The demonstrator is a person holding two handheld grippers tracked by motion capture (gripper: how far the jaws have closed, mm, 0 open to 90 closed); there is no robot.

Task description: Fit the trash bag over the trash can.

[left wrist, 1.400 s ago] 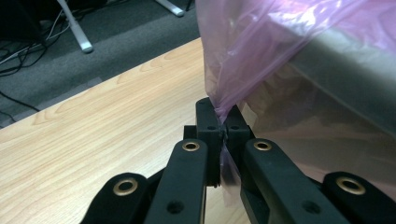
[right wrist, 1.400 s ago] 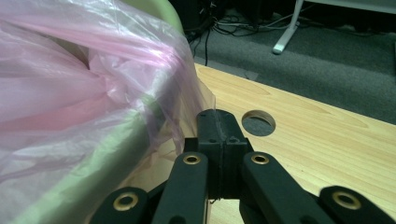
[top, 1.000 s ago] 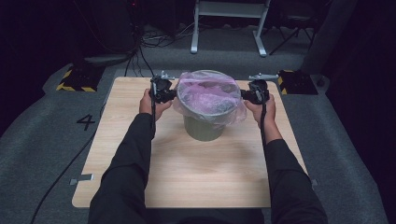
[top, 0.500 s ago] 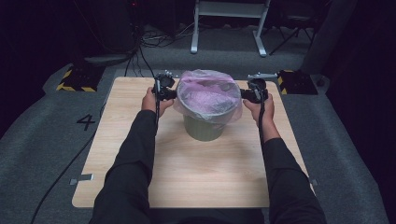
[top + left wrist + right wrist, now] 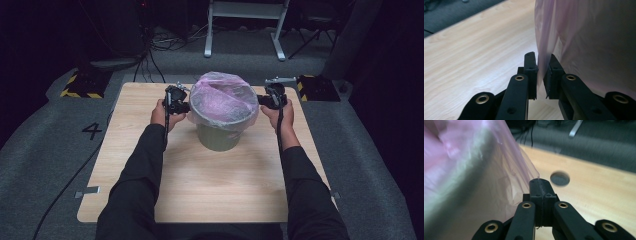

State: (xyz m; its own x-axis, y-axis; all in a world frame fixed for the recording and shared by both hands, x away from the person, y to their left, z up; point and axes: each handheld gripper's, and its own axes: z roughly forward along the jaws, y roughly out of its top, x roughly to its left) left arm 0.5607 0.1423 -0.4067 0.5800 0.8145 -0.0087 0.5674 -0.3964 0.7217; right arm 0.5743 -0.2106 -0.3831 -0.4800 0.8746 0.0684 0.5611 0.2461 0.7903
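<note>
A green bin [image 5: 218, 137] stands upright at the middle of the wooden table [image 5: 215, 190]. A thin pink bag [image 5: 222, 97] lines it and folds down over its rim. My left gripper [image 5: 185, 106] is at the bin's left side. In the left gripper view its jaws [image 5: 540, 72] have just been opening; a narrow gap shows, with the bag's film [image 5: 586, 37] hanging between the pads. My right gripper [image 5: 261, 101] is at the bin's right side. Its jaws [image 5: 539, 182] are shut on a fold of the bag [image 5: 474, 170].
A round hole [image 5: 559, 178] shows in the tabletop beyond the right jaws. Yellow-and-black striped blocks [image 5: 80, 86] [image 5: 317, 87] sit off the table's far corners. A white frame [image 5: 245, 22] and cables lie behind. Grey carpet surrounds the table.
The bag, puffed up above the bin a second ago, now lies flatter and is drawn down over the rim. Both hands stay at the bin's sides.
</note>
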